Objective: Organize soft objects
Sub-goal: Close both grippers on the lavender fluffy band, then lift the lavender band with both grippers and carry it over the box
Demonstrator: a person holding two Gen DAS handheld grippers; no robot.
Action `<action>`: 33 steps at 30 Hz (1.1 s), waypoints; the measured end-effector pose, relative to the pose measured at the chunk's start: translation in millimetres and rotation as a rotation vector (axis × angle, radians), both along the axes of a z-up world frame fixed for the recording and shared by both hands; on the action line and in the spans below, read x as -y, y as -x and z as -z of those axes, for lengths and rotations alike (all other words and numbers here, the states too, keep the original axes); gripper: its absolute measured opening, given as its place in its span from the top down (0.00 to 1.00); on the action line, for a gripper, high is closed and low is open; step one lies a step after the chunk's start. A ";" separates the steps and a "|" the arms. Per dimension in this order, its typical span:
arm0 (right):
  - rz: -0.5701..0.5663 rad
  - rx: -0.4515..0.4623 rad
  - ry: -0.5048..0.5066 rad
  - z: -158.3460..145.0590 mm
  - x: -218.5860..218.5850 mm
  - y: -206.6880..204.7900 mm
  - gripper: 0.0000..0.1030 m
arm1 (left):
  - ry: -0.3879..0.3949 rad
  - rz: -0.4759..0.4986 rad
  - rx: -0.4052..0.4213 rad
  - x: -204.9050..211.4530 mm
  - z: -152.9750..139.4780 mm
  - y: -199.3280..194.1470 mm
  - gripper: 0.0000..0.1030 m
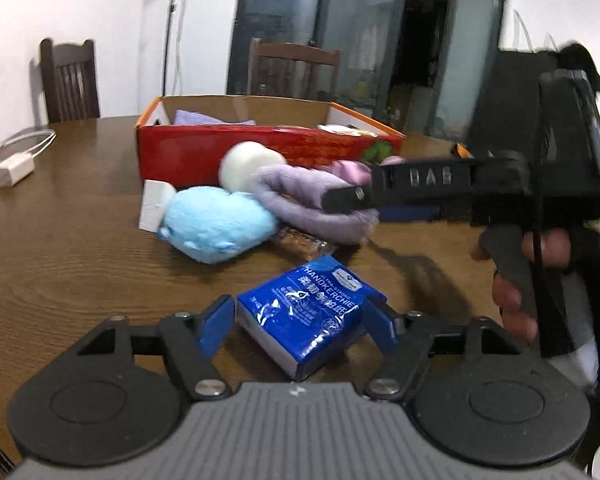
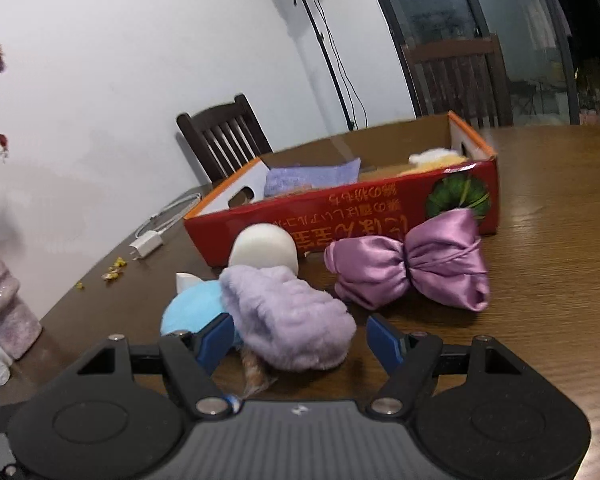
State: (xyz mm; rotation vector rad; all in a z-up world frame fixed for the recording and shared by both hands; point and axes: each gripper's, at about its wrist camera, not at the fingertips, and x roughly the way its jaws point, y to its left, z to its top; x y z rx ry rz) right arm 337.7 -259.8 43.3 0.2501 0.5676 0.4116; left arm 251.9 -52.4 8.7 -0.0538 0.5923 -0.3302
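The left hand-held gripper (image 1: 298, 314) sat low over the wooden counter (image 1: 60, 248) with its blue pads on either side of a blue handkerchief pack (image 1: 308, 312); the pads looked to be touching its sides, so it appeared to be grasping the pack. The right hand-held gripper (image 2: 300, 338) stood released, with the fuzzy lilac towel (image 2: 288, 316) lying between its fingers; the right pad was clear of it. At about ten o'clock from the towel lay a light-blue plush (image 2: 188, 312), partly hidden, and at twelve o'clock a cream round cushion (image 2: 264, 250). A purple satin bow (image 2: 412, 268) lay at two o'clock, just before the red cardboard box (image 2: 340, 212), which already held a folded lilac cloth (image 2: 312, 178) and a pale plush (image 2: 436, 158). A white charger (image 2: 146, 246) rested at ten o'clock.
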 end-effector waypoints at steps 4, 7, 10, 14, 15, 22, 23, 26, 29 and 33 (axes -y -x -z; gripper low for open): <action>-0.026 -0.013 0.002 4.0 -0.6 -4.1 0.67 | -0.001 -0.111 0.032 -12.9 -2.7 -16.2 0.33; -0.082 0.073 0.055 -8.2 6.3 23.9 0.76 | 0.064 -0.168 0.059 -30.4 -13.0 -15.8 0.34; -0.189 0.143 0.145 -11.5 20.4 66.3 0.74 | 0.172 -0.135 0.073 -42.2 -25.8 -3.7 0.34; -0.196 0.075 0.196 4.6 41.6 100.0 0.59 | 0.295 -0.006 0.002 -31.8 -31.1 2.3 0.34; -0.174 0.054 0.169 7.2 48.7 103.7 0.54 | 0.295 0.025 -0.005 -24.7 -31.2 4.0 0.34; -0.082 0.008 -0.194 6.9 100.6 119.4 0.48 | 0.198 0.072 -0.084 20.9 -27.3 -8.1 0.43; -0.070 0.005 -0.216 8.4 101.3 116.7 0.48 | 0.197 0.068 -0.096 22.4 -26.7 -4.7 0.43; -0.015 0.012 -0.190 10.0 92.9 105.6 0.48 | 0.217 0.064 -0.108 19.8 -28.5 5.8 0.43; -0.034 -0.006 -0.194 14.9 84.8 93.0 0.48 | 0.203 0.041 -0.106 16.5 -29.5 22.5 0.43; -0.041 -0.031 -0.124 24.6 66.8 83.9 0.48 | 0.222 0.039 -0.162 11.8 -22.8 30.1 0.45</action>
